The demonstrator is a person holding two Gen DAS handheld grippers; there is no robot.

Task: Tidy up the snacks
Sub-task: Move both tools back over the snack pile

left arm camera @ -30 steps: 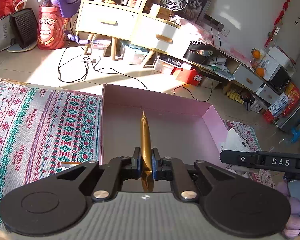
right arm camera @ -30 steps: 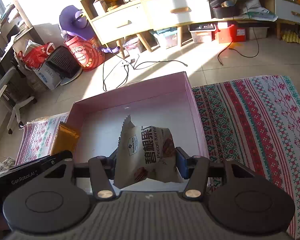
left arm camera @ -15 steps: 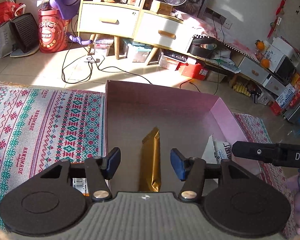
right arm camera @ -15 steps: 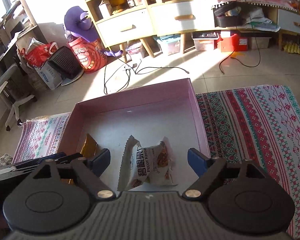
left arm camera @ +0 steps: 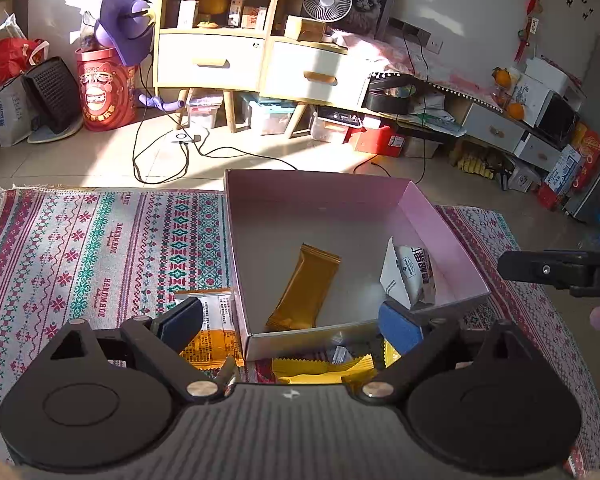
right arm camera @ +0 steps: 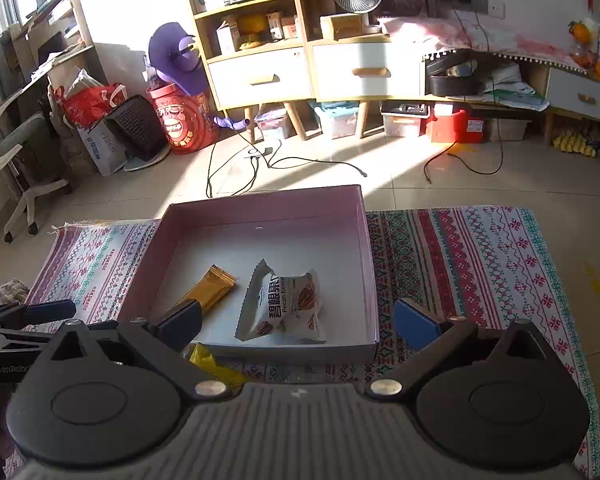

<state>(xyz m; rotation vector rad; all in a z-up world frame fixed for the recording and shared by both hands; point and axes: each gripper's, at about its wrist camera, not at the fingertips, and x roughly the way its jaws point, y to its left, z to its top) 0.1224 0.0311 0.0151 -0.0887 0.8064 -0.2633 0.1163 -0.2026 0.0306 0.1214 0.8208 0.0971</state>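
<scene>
A pink box [left arm camera: 440, 224] [right arm camera: 364, 240] stands open on the patterned rug. A gold snack bar [left arm camera: 304, 288] [right arm camera: 210, 288] lies flat inside it. A white pecan packet [left arm camera: 410, 274] [right arm camera: 286, 302] lies beside the bar in the box. My left gripper [left arm camera: 292, 324] is open and empty above the box's near wall. My right gripper [right arm camera: 298, 322] is open and empty, also at the near wall. An orange packet [left arm camera: 216, 328] lies on the rug left of the box. A yellow packet [left arm camera: 324, 366] [right arm camera: 214, 362] lies in front of the box.
The rug [left arm camera: 100, 248] [right arm camera: 480, 264] spreads to both sides of the box. Cables [left arm camera: 160, 160] trail over the tiled floor behind it. Wooden drawer units [left arm camera: 260, 64], storage bins and a red drum [left arm camera: 104, 88] line the back wall.
Both grippers opened and let go: the gold bar and the pecan packet dropped into the box. Both grippers then drew back and up, off the box's floor.
</scene>
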